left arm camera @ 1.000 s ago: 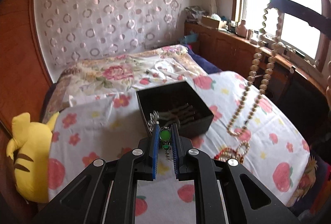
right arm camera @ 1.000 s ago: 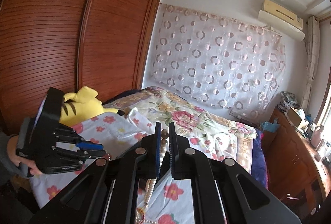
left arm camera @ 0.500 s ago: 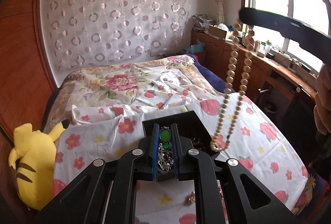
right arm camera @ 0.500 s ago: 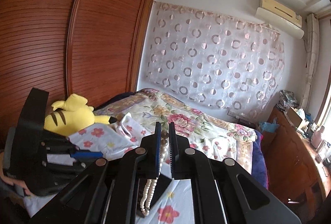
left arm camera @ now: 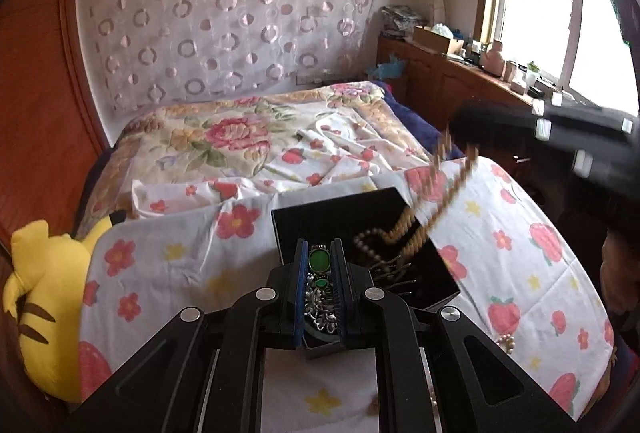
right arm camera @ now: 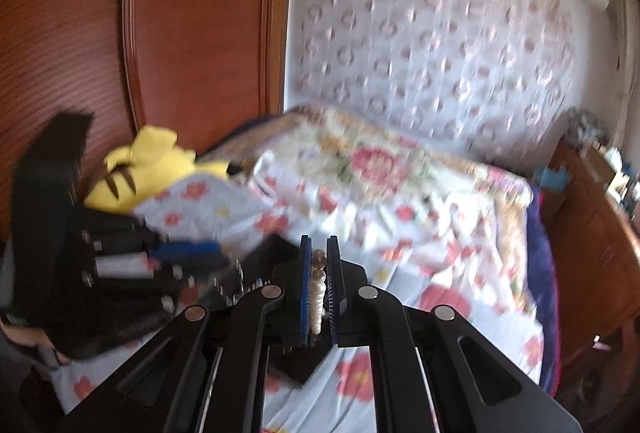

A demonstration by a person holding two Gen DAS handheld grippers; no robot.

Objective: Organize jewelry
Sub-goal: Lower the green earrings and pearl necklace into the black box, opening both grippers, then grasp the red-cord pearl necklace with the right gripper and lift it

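Left gripper (left arm camera: 320,273) jaws clamped on green-stone chain (left arm camera: 319,262), right gripper (right arm camera: 319,285) jaws pinching bead necklace (right arm camera: 318,289); both over black box (left arm camera: 332,209) for stowing.

Left claw (left arm camera: 319,269): fingers close together, pinching a silver chain with green stones; pointed forward and slightly down.
Left claw from the right wrist view (right arm camera: 188,253): blurred, at the left, blue finger pads pointing right.
Right claw (right arm camera: 319,273): fingers nearly closed, clamped on a strand of pale beads.
Right claw from the left wrist view (left arm camera: 472,129): blurred, at the right, pointing left with the strand hanging below.
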